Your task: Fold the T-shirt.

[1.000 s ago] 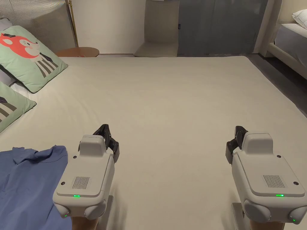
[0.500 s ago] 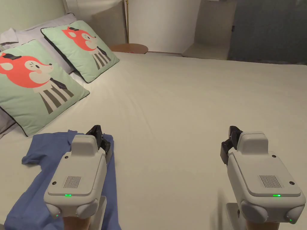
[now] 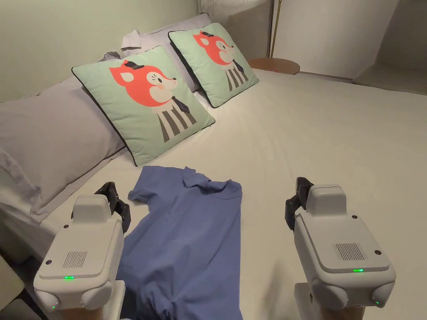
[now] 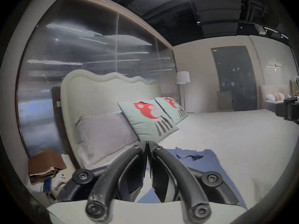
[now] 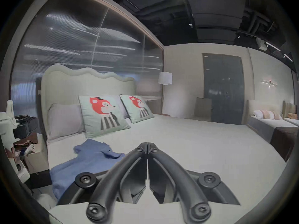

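On bed [image 3: 317, 137] | blue T-shirt [image 3: 187, 233] rumpled, hem over edge | left tool [image 4: 147, 146] & right tool [image 5: 147, 144] both closed, empty | risk: shirt slides off, or grab bunches 2 layers

Left tool [image 3: 118, 199] off T-shirt [image 3: 187, 233].

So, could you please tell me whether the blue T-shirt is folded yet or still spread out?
Not folded: the T-shirt lies spread on the bed, rumpled at the collar, one sleeve out.
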Action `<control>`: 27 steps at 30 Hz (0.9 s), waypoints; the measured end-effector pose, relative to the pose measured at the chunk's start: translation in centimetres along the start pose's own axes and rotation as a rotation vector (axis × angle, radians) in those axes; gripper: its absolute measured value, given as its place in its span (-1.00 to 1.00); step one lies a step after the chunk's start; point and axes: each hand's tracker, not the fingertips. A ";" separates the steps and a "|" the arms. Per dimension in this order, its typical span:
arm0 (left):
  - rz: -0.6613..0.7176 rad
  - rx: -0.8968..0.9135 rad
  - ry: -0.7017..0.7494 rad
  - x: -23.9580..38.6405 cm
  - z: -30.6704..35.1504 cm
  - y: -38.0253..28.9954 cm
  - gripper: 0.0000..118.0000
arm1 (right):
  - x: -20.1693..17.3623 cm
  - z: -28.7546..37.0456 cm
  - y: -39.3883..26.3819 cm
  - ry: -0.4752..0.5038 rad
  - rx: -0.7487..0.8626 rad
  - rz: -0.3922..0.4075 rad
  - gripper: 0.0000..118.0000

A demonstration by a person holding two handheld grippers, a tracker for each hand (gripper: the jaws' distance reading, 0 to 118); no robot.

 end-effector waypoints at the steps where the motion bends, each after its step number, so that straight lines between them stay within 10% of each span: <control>1: 0.000 -0.002 0.007 -0.3 0.0 -0.1 -1.00 | 0.0 -1.0 -0.5 0.007 -0.003 -0.004 -0.99; 11: -0.010 -0.100 -0.030 0.7 -1.7 0.1 -0.93 | -0.4 -0.3 0.0 0.021 -0.010 0.002 -0.99; 16: 0.054 -0.358 -0.150 3.0 -5.2 0.0 0.83 | 0.9 -0.3 -0.1 -0.004 -0.006 -0.002 -0.99; 27: -0.007 -0.722 -0.245 10.4 -10.6 -5.7 0.83 | 4.3 0.4 -0.7 -0.078 -0.035 -0.005 -0.99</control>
